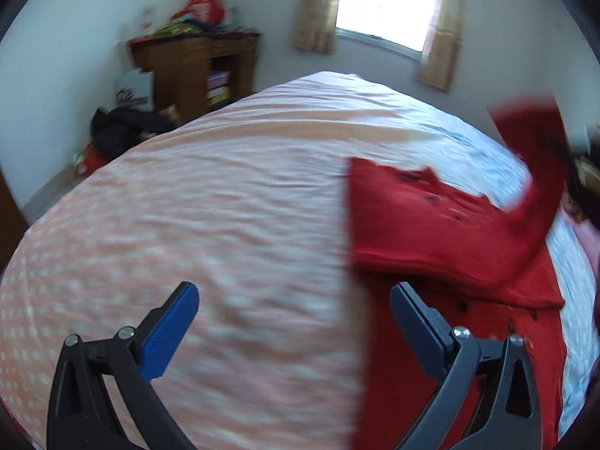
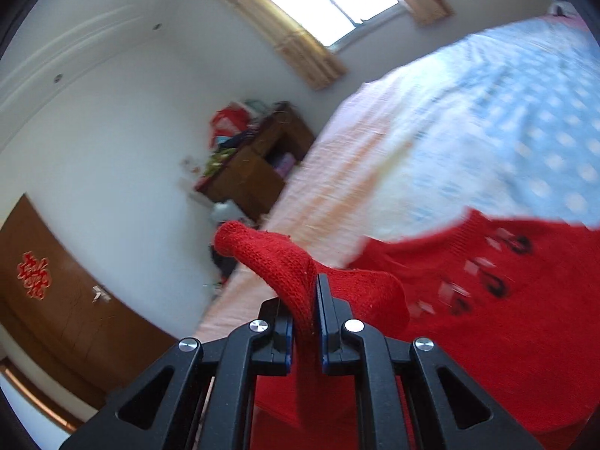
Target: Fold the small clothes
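A small red knitted sweater (image 1: pixel 431 225) with dark and pale marks on its front lies on the right part of the bed. One sleeve (image 1: pixel 532 150) is lifted off it toward the upper right, blurred. My left gripper (image 1: pixel 294 292) hovers open above the bedcover at the sweater's left edge, with nothing between its blue fingers. In the right wrist view my right gripper (image 2: pixel 314 281) is shut on the red sleeve (image 2: pixel 277 258), whose cuff end sticks out past the pads, and the sweater body (image 2: pixel 468 318) spreads below to the right.
The bed (image 1: pixel 187 206) has a pink dotted cover turning pale blue on the right. Behind it stand a wooden cabinet (image 1: pixel 191 71) piled with bags, dark clutter on the floor (image 1: pixel 120 131), a curtained window (image 1: pixel 386 3) and a brown door (image 2: pixel 48 292).
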Available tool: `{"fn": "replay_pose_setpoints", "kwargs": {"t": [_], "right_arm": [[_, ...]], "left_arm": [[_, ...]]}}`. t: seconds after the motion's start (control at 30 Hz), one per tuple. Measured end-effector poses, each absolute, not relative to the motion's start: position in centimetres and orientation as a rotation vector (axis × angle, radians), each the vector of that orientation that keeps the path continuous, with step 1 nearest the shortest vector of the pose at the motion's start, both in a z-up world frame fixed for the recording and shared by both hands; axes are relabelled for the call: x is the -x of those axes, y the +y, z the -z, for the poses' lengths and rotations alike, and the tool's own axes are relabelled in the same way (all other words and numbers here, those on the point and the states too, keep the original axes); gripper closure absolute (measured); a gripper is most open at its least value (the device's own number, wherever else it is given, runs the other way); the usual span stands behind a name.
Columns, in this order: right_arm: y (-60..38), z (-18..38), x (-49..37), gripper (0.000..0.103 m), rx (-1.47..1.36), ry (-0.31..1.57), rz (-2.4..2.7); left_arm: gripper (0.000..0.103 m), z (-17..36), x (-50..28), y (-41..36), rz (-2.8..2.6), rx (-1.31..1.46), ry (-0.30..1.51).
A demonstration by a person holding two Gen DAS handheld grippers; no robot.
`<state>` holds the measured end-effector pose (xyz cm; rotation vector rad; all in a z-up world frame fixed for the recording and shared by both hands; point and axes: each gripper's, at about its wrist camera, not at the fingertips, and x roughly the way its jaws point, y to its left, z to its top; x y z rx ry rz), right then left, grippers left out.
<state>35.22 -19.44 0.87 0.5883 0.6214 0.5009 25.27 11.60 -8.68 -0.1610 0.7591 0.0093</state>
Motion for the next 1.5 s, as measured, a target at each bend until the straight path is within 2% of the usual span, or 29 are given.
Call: {"fn": "replay_pose_setpoints", "kwargs": {"t": [0.13,0.27,0.4,0.5,0.7,0.93,1.0,1.03,1.07,1.1,1.13,1.17,1.37,1.5], "right_arm": [[-17.0,-6.3,-35.5,0.093,-0.591,0.544,-0.605],[-16.5,-10.0,-34.7,0.093,-0.585,0.472,-0.657],[-18.1,-11.1,-33.7,0.093,-0.613,0.431,-0.698],[-19.8,-10.5,-32.9,0.093,-0.599,0.420,-0.664],[-27.1,-3.2,-30.9,0.093,-0.613,0.491,-0.505],[-34.8,10.8,-28.5,0.092,-0.641,0.798,-0.141],[-36.3,11.8,-26.6,0.092,-0.736,0.770,-0.184],[-36.6,11.4,-25.8,0.085,-0.729,0.759,-0.175],[-36.6,10.8,-25.2,0.068,-0.706,0.749,-0.163],[-36.6,9.9,-24.5,0.060,-0.677,0.732,-0.138],[-36.6,9.4,-24.0,0.045,-0.658,0.717,-0.113],[-36.5,8.6,-23.6,0.040,-0.633,0.693,-0.088],[-35.5,4.2,-24.4,0.040,-0.406,0.612,0.027],[-33.7,4.9,-28.4,0.040,-0.229,0.721,0.022]], "left_arm": [[0.000,9.5,-26.3,7.7,-0.019,0.125,0.786],[0.000,10.3,-28.7,6.4,-0.027,0.219,0.829],[0.000,10.6,-30.4,6.4,-0.058,0.316,0.834],[0.000,11.2,-31.4,6.9,-0.202,0.268,0.841],[0.000,12.3,-31.0,7.8,-0.261,0.198,0.838],[0.000,12.7,-30.8,7.4,-0.255,0.196,0.818],[0.000,12.7,-30.7,7.3,-0.251,0.196,0.814],[0.000,12.7,-30.7,7.4,-0.250,0.198,0.812],[0.000,12.7,-30.7,7.2,-0.250,0.199,0.812],[0.000,12.7,-30.6,7.1,-0.252,0.198,0.812],[0.000,12.7,-30.6,7.1,-0.253,0.196,0.813],[0.000,12.7,-30.6,7.1,-0.253,0.196,0.812],[0.000,12.7,-30.6,6.9,-0.250,0.202,0.807],[0.000,12.4,-30.9,7.2,-0.245,0.213,0.823]]}}
